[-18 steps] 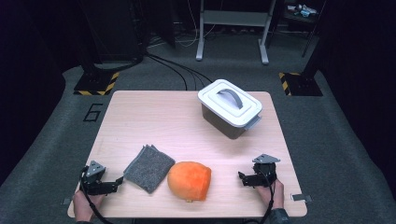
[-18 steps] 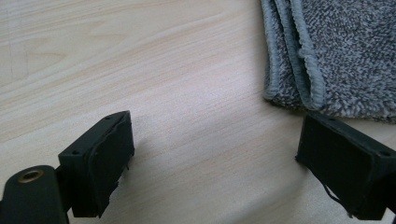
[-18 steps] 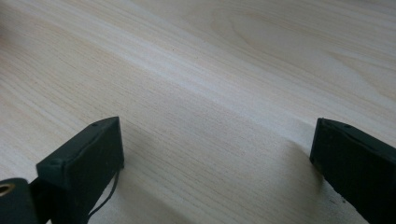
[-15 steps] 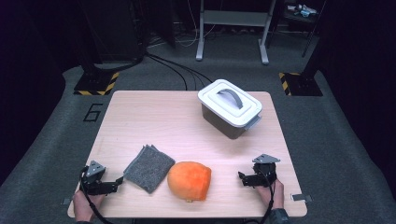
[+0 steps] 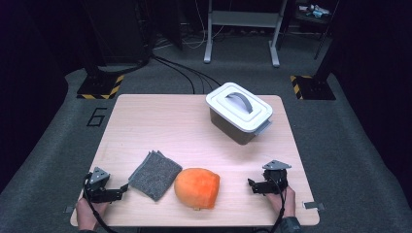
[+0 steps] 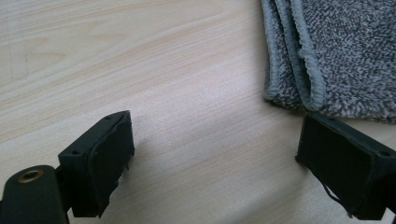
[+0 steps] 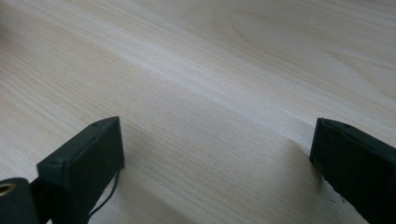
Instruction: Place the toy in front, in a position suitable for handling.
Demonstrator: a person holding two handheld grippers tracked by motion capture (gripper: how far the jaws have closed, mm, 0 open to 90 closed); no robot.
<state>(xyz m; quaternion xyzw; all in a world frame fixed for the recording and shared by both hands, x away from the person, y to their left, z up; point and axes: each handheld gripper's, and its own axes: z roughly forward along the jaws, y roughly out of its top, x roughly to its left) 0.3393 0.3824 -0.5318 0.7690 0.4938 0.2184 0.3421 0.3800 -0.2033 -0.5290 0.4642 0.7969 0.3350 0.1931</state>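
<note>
The pale wood-grain table [image 5: 160, 121] spreads wide, a smooth rectangle with plenty of bare surface through its middle and far left. At the far right sits the grey bin [image 5: 238, 127], boxy, capped by a glossy white lid with an arched grey handle, well apart from everything else. Near the front edge rests the orange cushion [image 5: 197, 188], a rounded, fuzzy dome, just beside the grey towel [image 5: 155, 174], a folded nubby terry square with stitched, layered hems. The left gripper [image 5: 119, 193] lies low at the front left corner, black jaws spread wide with bare wood between them and one tip right at the towel's corner [image 6: 299, 100]. The right gripper [image 5: 251, 185] sits near the front right edge, jaws likewise spread over bare tabletop [image 7: 210, 93], with clear room toward the cushion.
</note>
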